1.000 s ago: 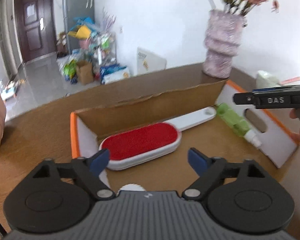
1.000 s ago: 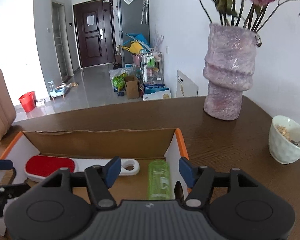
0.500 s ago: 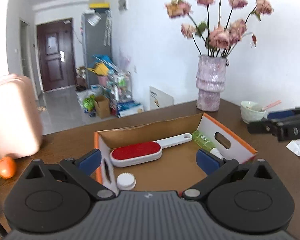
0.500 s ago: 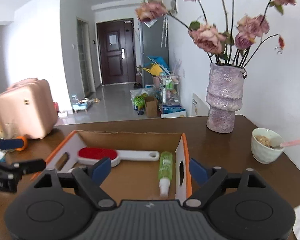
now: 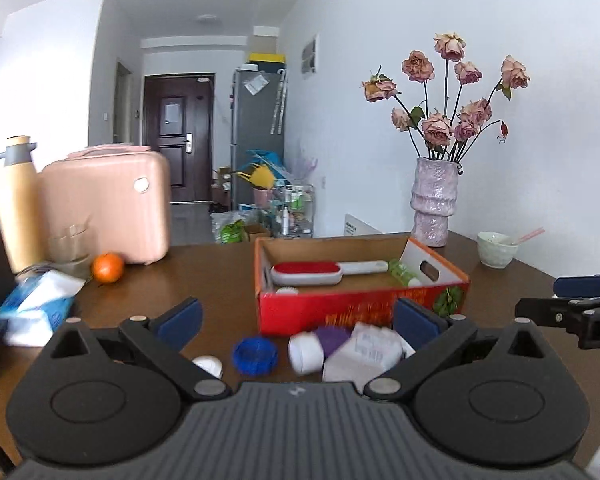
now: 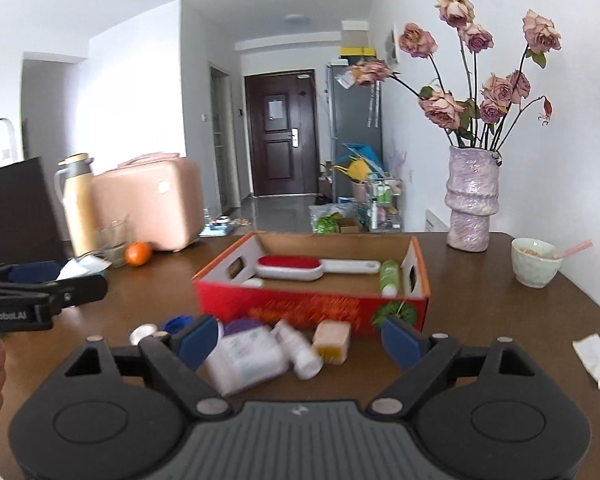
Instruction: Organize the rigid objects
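ahead of both empty, open hand-held grippers — left hand-held gripper (image 5: pixel 296 318), right hand-held gripper (image 6: pixel 300 338) — loose bottles (image 6: pixel 246 356) await picking into the cardboard box (image 6: pixel 312 306).

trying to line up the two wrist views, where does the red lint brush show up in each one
Left wrist: the red lint brush lies inside the cardboard box, just right of picture centre, handle pointing right.
Right wrist: the red lint brush sits near picture centre, in the box's far half, handle pointing right toward the green bottle.
Shared landmark: the pink vase behind the box, on the right.
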### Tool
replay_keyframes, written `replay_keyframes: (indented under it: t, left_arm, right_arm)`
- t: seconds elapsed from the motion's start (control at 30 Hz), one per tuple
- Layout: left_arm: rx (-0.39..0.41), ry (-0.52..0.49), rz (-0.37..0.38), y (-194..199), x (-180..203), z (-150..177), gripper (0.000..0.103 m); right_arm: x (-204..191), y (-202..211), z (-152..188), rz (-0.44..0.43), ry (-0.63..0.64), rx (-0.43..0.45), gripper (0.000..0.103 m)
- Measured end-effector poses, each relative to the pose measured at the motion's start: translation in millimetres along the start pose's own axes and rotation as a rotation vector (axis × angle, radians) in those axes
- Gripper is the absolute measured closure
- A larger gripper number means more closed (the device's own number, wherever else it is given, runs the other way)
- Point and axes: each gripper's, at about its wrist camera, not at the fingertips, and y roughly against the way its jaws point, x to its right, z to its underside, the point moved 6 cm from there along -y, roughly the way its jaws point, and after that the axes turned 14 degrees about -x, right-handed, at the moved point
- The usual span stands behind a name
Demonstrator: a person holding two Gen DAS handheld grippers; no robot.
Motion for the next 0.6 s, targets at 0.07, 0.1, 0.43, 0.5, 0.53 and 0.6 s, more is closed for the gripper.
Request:
replay_keyframes:
  t: [0.07,0.1,0.43,0.5,0.53,0.6]
  left_arm:
    - [-0.006,0.013,-0.003,17.1,-4.0,17.2,0.000]
    - [-0.007,0.017,-0.011,24.5,-5.2,26.1,0.000]
    - [-0.040,0.057,-0.094,72.6,-25.2,95.0,0.000]
    - [-0.044,0.068,-0.105,76.0,-29.6,101.0,0.000]
    - [-0.047,0.075,-0.104,75.7,-32.1,102.4,0.000]
    - [-0.053,0.083,-0.106,71.9,-36.4,102.7,0.000]
  right_arm:
    - [-9.0,11.7,18.1,0.001,0.013,0.006,0.014]
    - [-12.1,15.4,25.2,0.008,0.026,0.012,0.014]
    - [-37.8,45.7,105.2,-0.005,0.034,-0.005,0.013]
    - [-39.9,44.2,112.2,0.007,0.042,-0.021,0.013]
    - [-40.9,42.6,113.3,0.011,0.046,-0.030,0.013]
    - [-41.3,40.5,112.4,0.009,0.052,-0.022,0.013]
